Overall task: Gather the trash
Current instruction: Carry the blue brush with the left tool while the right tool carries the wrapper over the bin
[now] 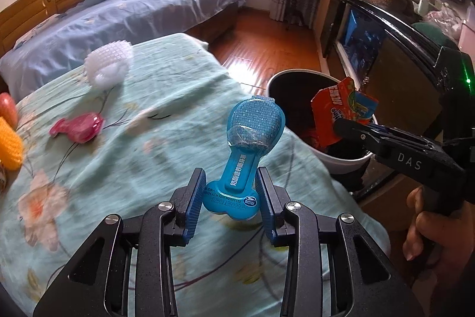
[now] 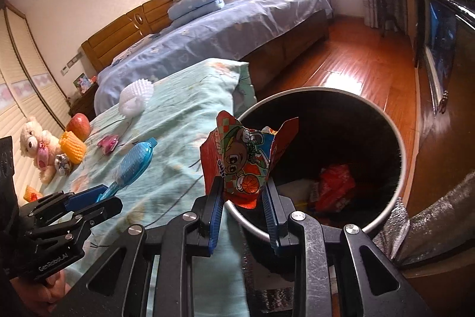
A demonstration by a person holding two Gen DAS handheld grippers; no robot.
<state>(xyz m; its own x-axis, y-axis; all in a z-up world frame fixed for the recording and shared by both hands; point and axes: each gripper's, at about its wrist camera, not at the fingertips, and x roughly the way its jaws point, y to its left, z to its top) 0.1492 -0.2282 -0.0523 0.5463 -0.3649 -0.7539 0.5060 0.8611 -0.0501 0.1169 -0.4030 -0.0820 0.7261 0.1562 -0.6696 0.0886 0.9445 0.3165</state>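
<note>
Right wrist view: the snack wrapper is clamped low between my right jaws, standing up crumpled, red-orange with a cartoon figure and a basketball printed on it. It hangs at the near rim of the trash bin, whose mouth lies just ahead and to the right of the jaws; red wrappers already lie at the bottom. Judgement: the right hand is the nearer one to the bin and a short carry forward puts the wrapper over the opening.

Left wrist view: my left jaws are closed on the narrow stem of a blue packet. Its long axis runs away from the jaws, up and slightly right, wide dotted head leaning towards the bin rim. It is glossy, with a clear blister and print on the stem. It is over the floral quilt, left of the bin, so it has further to travel.

Still lying on the quilt: a pink wrapper and a white foam net, well apart from both jaws.
</note>
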